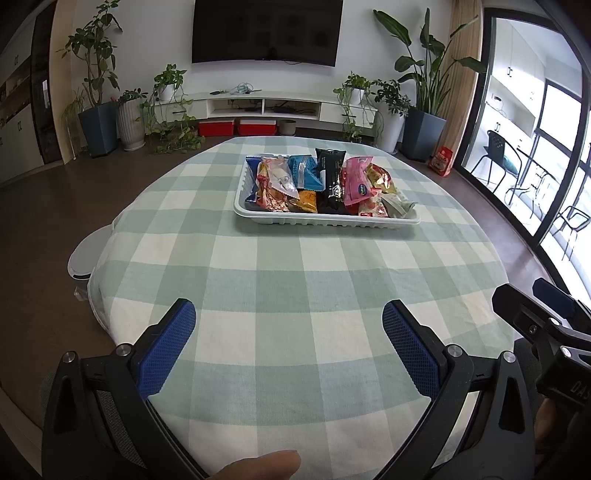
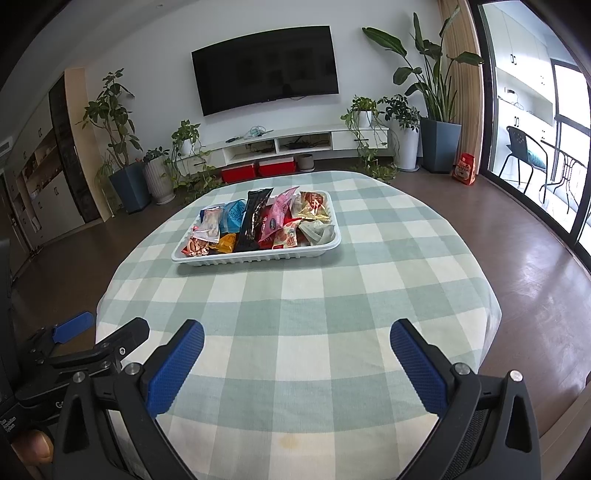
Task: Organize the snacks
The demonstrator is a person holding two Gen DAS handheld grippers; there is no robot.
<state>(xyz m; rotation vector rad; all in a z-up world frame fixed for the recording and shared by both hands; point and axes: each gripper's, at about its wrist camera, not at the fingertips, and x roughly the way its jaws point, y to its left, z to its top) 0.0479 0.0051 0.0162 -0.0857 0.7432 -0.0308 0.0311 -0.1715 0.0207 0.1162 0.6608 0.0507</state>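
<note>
A white plastic tray [image 1: 325, 220] [image 2: 258, 258] sits on the far half of the green-and-white checked tablecloth [image 1: 280, 288] [image 2: 317, 302]. It is packed with several snack packets, among them a long black one [image 1: 331, 181] [image 2: 253, 218], a pink one [image 1: 356, 181] [image 2: 279, 212] and a blue one [image 1: 304, 171] [image 2: 231, 218]. My left gripper [image 1: 288, 321] hangs open over the near table edge, nothing between its blue pads. My right gripper [image 2: 297, 341] is open too, also empty and well short of the tray. Each gripper shows at the edge of the other's view.
Beyond the table are a TV [image 1: 266, 31], a low white cabinet [image 1: 258, 105], potted plants on both sides and red boxes [image 1: 236, 127] on the floor. A glass door [image 1: 535, 147] runs along the right. A white stool [image 1: 83, 258] stands by the table's left edge.
</note>
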